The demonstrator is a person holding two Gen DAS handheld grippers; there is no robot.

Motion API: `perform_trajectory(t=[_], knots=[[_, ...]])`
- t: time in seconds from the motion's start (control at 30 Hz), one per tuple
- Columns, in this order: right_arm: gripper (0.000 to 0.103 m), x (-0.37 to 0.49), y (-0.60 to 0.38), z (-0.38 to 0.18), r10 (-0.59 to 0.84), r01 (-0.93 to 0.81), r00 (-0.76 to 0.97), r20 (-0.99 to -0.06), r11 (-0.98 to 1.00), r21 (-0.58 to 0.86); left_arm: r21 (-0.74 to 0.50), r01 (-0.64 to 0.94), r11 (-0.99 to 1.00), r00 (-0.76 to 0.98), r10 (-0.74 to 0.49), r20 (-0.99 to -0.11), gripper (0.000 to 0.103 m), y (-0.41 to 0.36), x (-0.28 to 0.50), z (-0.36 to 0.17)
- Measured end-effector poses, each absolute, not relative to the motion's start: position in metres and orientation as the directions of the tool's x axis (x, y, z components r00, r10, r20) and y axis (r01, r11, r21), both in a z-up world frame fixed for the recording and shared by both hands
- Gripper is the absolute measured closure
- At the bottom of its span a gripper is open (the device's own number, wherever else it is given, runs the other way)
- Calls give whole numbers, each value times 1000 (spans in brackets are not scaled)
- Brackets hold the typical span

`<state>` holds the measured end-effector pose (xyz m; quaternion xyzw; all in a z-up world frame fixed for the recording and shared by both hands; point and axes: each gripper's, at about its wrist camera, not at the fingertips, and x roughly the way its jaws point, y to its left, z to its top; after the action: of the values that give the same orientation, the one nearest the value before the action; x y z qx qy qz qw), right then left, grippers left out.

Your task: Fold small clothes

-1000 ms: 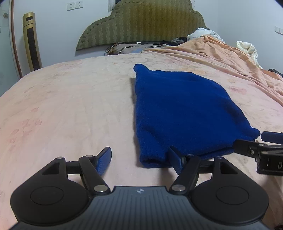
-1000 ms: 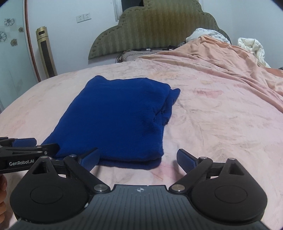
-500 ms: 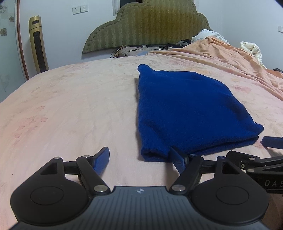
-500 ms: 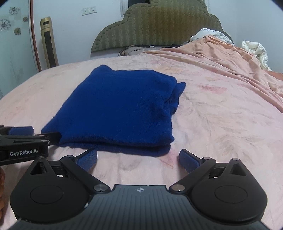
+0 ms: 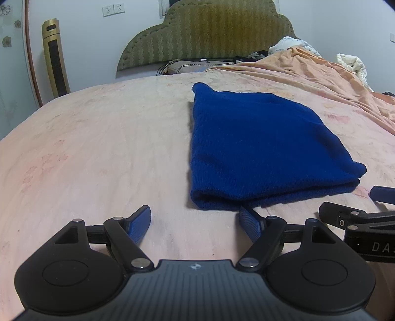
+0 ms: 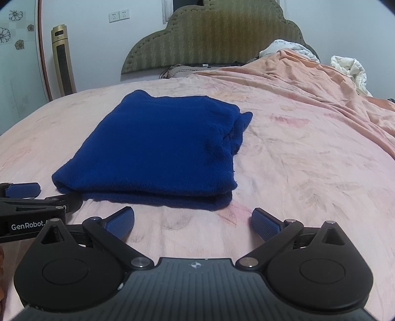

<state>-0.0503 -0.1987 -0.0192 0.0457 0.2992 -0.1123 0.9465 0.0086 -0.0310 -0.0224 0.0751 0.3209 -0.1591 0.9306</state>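
At the far left a gold tower fan (image 5: 55,58) stands against the wall, with two sockets (image 5: 113,10) higher up beside it. The pink sheet (image 5: 98,138) spreads wide and bare on that side of the bed.

The left gripper (image 5: 195,223) hovers low over the sheet, its jaws wide apart and just having opened further, with nothing between them. Its right pad (image 5: 249,223) sits just short of the near left corner of the sweater (image 5: 259,145), and I cannot tell if it brushes the knit.

The sweater, deep blue, lies folded into a flat rectangle in the middle of the bed, layered edges showing along its near side and at its far right corner (image 6: 240,123). Behind it rises the green headboard (image 5: 209,32).

The right gripper (image 6: 192,222) hangs in front of the sweater's near right corner, jaws spread fully, having just widened, empty, clear of the cloth.

Further right, an orange blanket (image 6: 308,81) lies rumpled, with white bedding (image 6: 350,68) beyond it.
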Motion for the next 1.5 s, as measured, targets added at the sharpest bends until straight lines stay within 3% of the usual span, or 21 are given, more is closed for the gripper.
perform_trajectory(t=[0.33,0.47,1.5], knots=[[0,-51,-194,-20,-204,244,787,-582,970,-10,39,316,948,759,-228,-610,17,-28,4,-25],[0,-46,-191,-22,-220,241,775,-593,970,-45,29,290,957,766,-214,-606,9,-23,4,-25],[0,-44,-195,-26,-206,248,770,-603,969,-14,59,283,957,770,-190,-609,3,-27,2,-28]])
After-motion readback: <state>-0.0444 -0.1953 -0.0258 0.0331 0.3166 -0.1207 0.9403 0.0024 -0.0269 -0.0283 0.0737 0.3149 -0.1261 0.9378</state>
